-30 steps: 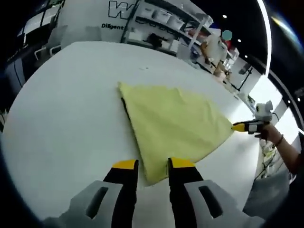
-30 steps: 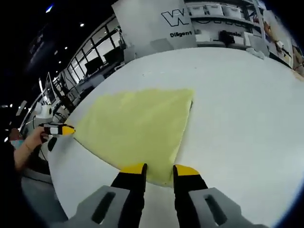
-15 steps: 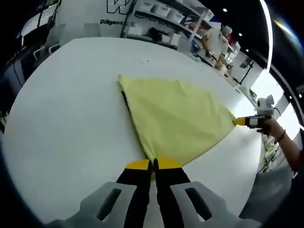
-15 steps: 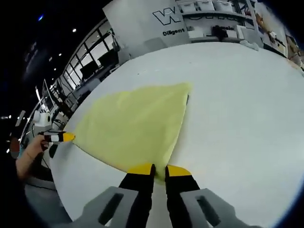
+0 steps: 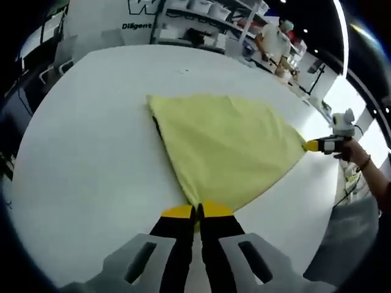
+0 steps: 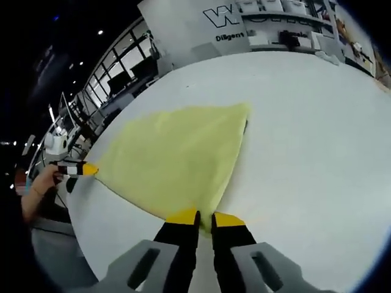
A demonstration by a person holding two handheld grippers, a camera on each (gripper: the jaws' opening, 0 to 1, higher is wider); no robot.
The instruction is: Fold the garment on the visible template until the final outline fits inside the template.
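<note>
A yellow garment (image 5: pixel 226 146) lies flat on the white table (image 5: pixel 91 152), folded into a rough triangle. My left gripper (image 5: pixel 197 212) is shut on its near corner. The right gripper (image 5: pixel 317 145), held by a hand (image 5: pixel 354 155), pinches the far right corner. In the right gripper view the same garment (image 6: pixel 177 159) spreads ahead, with my right gripper (image 6: pixel 204 217) shut on its near corner. The left gripper (image 6: pixel 80 169) holds the tip at the left. A thin dark strip (image 5: pixel 157 127) peeks out along one garment edge (image 6: pixel 245 127).
The white table (image 6: pixel 305 152) extends widely around the cloth; its edge curves close behind both grippers. Shelves with boxes (image 5: pixel 201 24) and a lettered wall panel (image 6: pixel 238 24) stand beyond the far edge. A person (image 5: pixel 278 43) stands at the back.
A second ago both grippers stood open around their garment corners; both have since shut on the cloth. Over the last half second only the cameras shifted slightly.
</note>
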